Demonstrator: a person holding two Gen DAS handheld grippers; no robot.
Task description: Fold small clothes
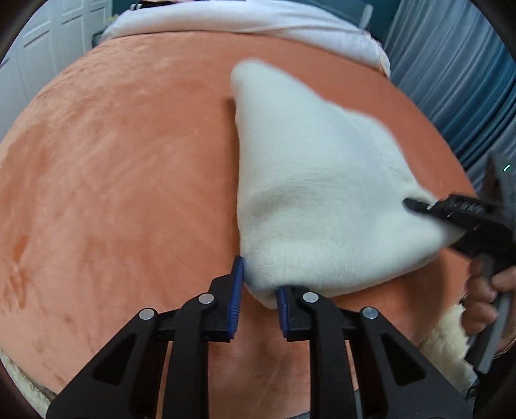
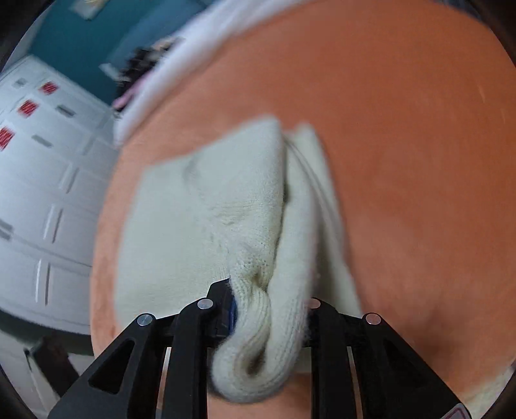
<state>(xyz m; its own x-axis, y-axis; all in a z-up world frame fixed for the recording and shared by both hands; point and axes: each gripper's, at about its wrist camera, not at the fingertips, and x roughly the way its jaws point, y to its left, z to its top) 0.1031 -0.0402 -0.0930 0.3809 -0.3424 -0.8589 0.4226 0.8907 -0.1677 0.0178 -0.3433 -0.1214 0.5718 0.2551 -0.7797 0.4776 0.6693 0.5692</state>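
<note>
A small cream knitted garment [image 1: 316, 180] lies partly lifted over the orange blanket [image 1: 113, 180]. My left gripper [image 1: 258, 290] has its blue pads on either side of the garment's near corner, with a gap between them. In the right wrist view, my right gripper [image 2: 267, 309] is shut on a bunched edge of the garment [image 2: 206, 232], which folds over itself. The right gripper [image 1: 451, 212] also shows at the right of the left wrist view, holding the garment's right corner.
A white pillow or sheet [image 1: 245, 19] lies at the bed's far end. White cabinet doors [image 2: 48, 193] stand to the left, grey-blue curtains [image 1: 458, 74] to the right. A fluffy cream rug [image 1: 448, 341] lies by the bed's near edge.
</note>
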